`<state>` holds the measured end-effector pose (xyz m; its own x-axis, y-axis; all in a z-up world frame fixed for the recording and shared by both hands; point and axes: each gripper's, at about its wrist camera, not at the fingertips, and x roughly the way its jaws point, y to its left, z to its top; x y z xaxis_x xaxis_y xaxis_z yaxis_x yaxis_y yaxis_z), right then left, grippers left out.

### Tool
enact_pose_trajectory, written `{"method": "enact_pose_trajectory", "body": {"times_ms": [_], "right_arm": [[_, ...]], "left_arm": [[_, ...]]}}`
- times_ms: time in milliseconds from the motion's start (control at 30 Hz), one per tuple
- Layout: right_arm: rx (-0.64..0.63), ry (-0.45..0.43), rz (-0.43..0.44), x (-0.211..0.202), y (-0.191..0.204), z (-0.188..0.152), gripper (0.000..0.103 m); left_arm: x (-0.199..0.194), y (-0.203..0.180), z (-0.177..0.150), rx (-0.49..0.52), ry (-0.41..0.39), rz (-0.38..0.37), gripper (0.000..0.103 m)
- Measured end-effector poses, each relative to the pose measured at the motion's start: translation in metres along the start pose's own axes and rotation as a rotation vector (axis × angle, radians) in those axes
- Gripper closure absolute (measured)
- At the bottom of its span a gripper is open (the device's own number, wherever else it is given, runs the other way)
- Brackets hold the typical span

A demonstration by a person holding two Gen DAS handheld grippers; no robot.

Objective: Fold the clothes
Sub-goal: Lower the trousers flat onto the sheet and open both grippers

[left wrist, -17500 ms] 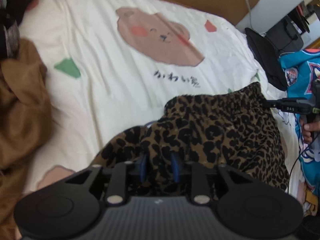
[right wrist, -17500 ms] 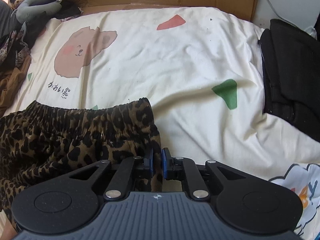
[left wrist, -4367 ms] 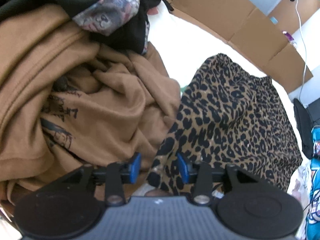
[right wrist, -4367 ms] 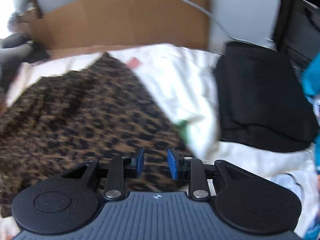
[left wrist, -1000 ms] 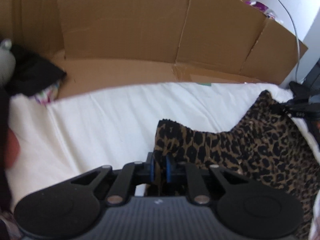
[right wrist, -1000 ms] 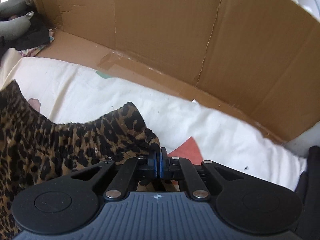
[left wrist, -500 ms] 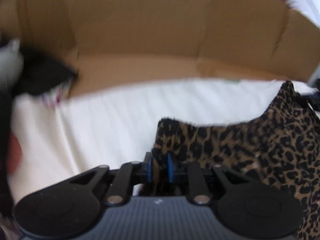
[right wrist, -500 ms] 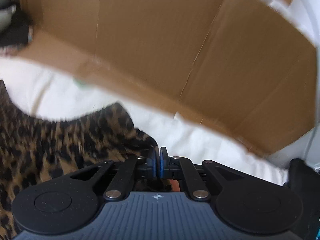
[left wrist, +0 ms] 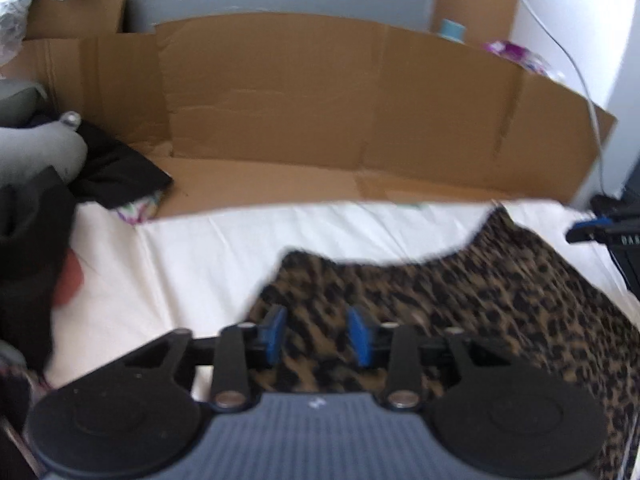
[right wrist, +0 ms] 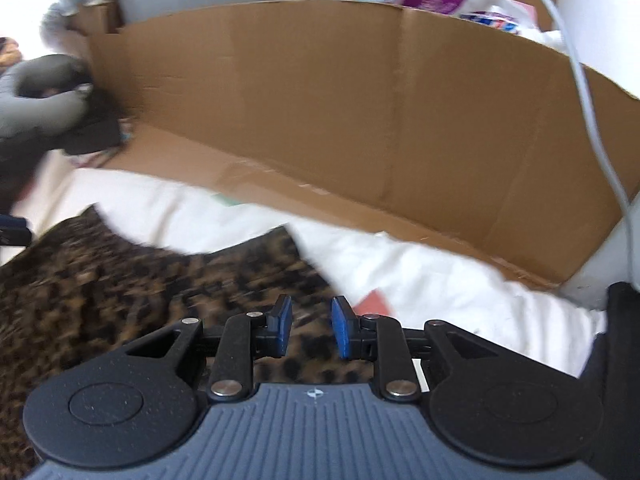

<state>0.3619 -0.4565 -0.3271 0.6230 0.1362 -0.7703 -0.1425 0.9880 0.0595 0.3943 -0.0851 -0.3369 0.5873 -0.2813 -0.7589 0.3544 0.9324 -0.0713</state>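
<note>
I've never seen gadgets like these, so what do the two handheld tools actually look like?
They look alike. Each tool, left and right, has a ribbed blue-grey body with a small white mark, two round matte black discs at its sides, black linkage arms with silver pivot pins, and two fingers tipped with flat blue pads.

Your left gripper (left wrist: 316,334) has its jaws spread wide, the two blue pads (left wrist: 275,333) well apart with nothing pinched between them. It points forward and slightly down, its black linkage arms splayed to either side of the ribbed grey body. Your right gripper (right wrist: 311,326) is parted too, though its gap is narrower than the left's, and its blue pads (right wrist: 340,326) likewise hold nothing. It sits level and points forward. From the left wrist view, the tip of your right gripper (left wrist: 600,226) shows at the far right edge, well apart from the left one.
</note>
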Motion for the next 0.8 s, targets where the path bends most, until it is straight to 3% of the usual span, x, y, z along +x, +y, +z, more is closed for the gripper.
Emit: {"method": "enact_pose_trajectory", "body": {"times_ms": [100,300,467,633,800], "right_arm": [[-0.013,0.023,0.047,0.002,0.014,-0.014,0.074],[0.000,0.112,0.031,0.021,0.022,-0.048,0.074],[-0.015,0.144,0.047,0.017,0.015,-0.070,0.073],[-0.040,0.164,0.065,0.000,0.016,-0.086,0.064],[-0.076,0.190,0.079,-0.014,0.028,-0.106,0.045]], "left_arm": [[0.008,-0.020,-0.018,0.022,0.024,-0.056,0.078],[0.039,-0.019,-0.050,-0.008,0.129,-0.016,0.083],[0.031,-0.015,-0.061,0.023,0.138,-0.010,0.083],[0.013,-0.008,-0.077,0.021,0.164,-0.016,0.078],[-0.007,-0.007,-0.101,0.008,0.192,-0.005,0.075]]}}
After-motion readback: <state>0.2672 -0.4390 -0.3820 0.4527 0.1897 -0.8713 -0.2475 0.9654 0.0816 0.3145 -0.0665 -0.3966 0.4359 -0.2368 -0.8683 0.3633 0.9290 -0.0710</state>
